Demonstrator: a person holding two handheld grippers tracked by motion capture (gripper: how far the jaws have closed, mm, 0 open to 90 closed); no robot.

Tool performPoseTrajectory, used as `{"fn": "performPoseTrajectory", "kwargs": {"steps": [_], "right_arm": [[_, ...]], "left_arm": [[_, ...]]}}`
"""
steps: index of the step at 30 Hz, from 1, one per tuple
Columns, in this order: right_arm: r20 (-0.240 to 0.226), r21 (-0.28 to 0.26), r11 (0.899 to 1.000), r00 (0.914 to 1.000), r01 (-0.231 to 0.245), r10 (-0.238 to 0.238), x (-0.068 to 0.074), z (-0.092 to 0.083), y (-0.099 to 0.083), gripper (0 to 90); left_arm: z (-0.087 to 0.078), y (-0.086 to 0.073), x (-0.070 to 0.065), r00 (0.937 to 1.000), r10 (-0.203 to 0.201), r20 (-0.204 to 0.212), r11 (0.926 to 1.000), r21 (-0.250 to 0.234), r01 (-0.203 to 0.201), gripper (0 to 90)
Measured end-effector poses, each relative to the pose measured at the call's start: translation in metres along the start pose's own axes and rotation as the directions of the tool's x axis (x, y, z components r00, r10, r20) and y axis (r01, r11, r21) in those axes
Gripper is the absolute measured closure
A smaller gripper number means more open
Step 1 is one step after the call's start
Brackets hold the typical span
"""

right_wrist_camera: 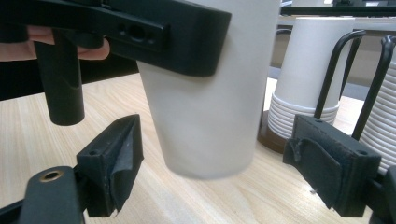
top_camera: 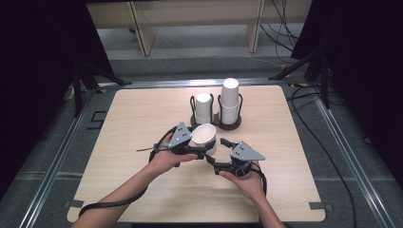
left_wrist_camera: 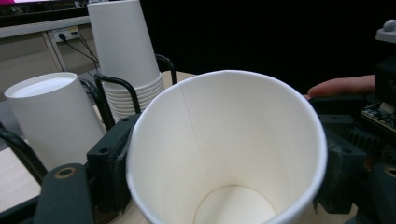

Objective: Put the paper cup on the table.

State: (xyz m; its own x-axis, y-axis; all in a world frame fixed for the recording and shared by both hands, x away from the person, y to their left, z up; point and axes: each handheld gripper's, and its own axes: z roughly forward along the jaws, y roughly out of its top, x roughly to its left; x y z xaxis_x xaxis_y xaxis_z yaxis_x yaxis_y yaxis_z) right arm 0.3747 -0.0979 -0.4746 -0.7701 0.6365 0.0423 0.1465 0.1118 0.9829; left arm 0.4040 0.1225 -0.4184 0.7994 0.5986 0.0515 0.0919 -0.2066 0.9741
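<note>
My left tool (top_camera: 198,151) holds a plain white paper cup (top_camera: 205,136), empty and open end up, tilted slightly, its base just above the wooden surface (top_camera: 142,180), in front of the two racks of stacked cups (top_camera: 229,102).

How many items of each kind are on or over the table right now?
Single paper cup, upright in the left gripper: 1
Stacks of paper cups, short stack and tall stack: 2
Cup holder with two wire cradles: 1
Total: 4
</note>
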Motion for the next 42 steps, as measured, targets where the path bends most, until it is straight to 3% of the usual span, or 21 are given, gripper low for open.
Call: {"fn": "performPoseTrajectory", "kwargs": {"steps": [2,5,6,8,12,18,19,20,21,22,29,30,34,39,40,42], "right_arm": [[0.021,-0.003,1.0,0.9995,0.026,-0.025,-0.001,-0.001,0.001,17.8],[0.02,-0.008,1.0,0.9995,0.025,-0.025,-0.001,-0.002,0.001,17.7],[-0.007,-0.009,1.0,0.9999,-0.009,0.009,0.0,-0.001,0.0,17.5],[0.016,0.009,1.0,0.9998,0.013,-0.013,0.0,-0.003,0.0,17.3],[0.012,-0.002,1.0,0.9995,0.029,-0.028,-0.001,-0.002,0.0,17.4],[-0.009,-0.007,1.0,0.9999,-0.009,0.009,-0.001,-0.001,0.0,17.6],[-0.005,-0.008,1.0,0.9999,-0.01,0.01,-0.001,-0.002,0.0,17.6],[0.016,-0.005,1.0,0.9997,0.021,-0.021,-0.003,-0.003,0.001,17.6],[0.008,0.013,1.0,1.0,-0.001,0.001,-0.002,-0.004,0.001,17.6],[0.004,0.021,0.999,0.9997,-0.025,0.024,-0.001,-0.004,0.0,17.7],[0.007,0.008,0.999,0.9993,-0.036,0.036,-0.003,-0.004,-0.002,18.1],[0.015,0.006,1.0,0.9998,-0.015,0.014,-0.004,-0.004,-0.002,18.1],[0.019,0.003,1.0,0.9997,-0.013,0.013,-0.004,-0.004,-0.002,18.4],[0.006,-0.003,1.0,0.9995,-0.03,0.03,-0.004,-0.003,-0.002,18.5],[0.007,-0.003,1.0,0.9995,-0.03,0.03,-0.004,-0.003,-0.002,18.6],[0.01,0.002,0.999,0.9994,-0.033,0.033,-0.004,-0.004,-0.002,18.6]], "left_arm": [[-0.003,0.0,0.002,1.0,0.0,-0.009,1.0,-0.002,0.0,22.7],[-0.008,-0.001,0.005,0.9998,0.002,-0.02,1.0,-0.006,-0.002,22.7],[-0.009,-0.001,0.006,0.9997,0.002,-0.025,1.0,-0.008,-0.002,22.7],[-0.013,-0.001,0.007,0.9995,0.002,-0.031,1.0,-0.005,-0.002,22.7],[-0.018,-0.003,0.012,0.9986,0.0,-0.052,0.9998,-0.021,-0.001,22.7],[-0.028,-0.006,0.017,0.9969,0.007,-0.078,0.9999,-0.014,-0.008,22.7],[-0.029,-0.006,0.018,0.9967,0.006,-0.081,0.9999,-0.013,-0.007,22.7],[-0.031,-0.007,0.019,0.9964,0.004,-0.085,0.9999,-0.013,-0.006,22.8],[-0.031,-0.009,0.02,0.9962,0.005,-0.087,0.9995,-0.031,-0.007,22.8],[-0.034,-0.009,0.021,0.9957,0.005,-0.093,0.9999,-0.012,-0.006,22.8],[-0.043,-0.016,0.025,0.9926,0.003,-0.122,0.9999,-0.014,-0.004,22.8],[-0.044,-0.016,0.026,0.9926,0.004,-0.122,0.9998,-0.017,-0.006,22.8],[-0.048,-0.019,0.027,0.9915,-0.002,-0.13,0.9999,-0.016,0.0,22.8],[-0.054,-0.021,0.029,0.9894,-0.003,-0.145,1.0,-0.008,0.002,22.8],[-0.053,-0.022,0.029,0.9892,-0.004,-0.146,0.9997,-0.026,0.001,22.8],[-0.057,-0.022,0.03,0.9874,0.005,-0.158,0.9999,-0.008,-0.007,22.8]]}}
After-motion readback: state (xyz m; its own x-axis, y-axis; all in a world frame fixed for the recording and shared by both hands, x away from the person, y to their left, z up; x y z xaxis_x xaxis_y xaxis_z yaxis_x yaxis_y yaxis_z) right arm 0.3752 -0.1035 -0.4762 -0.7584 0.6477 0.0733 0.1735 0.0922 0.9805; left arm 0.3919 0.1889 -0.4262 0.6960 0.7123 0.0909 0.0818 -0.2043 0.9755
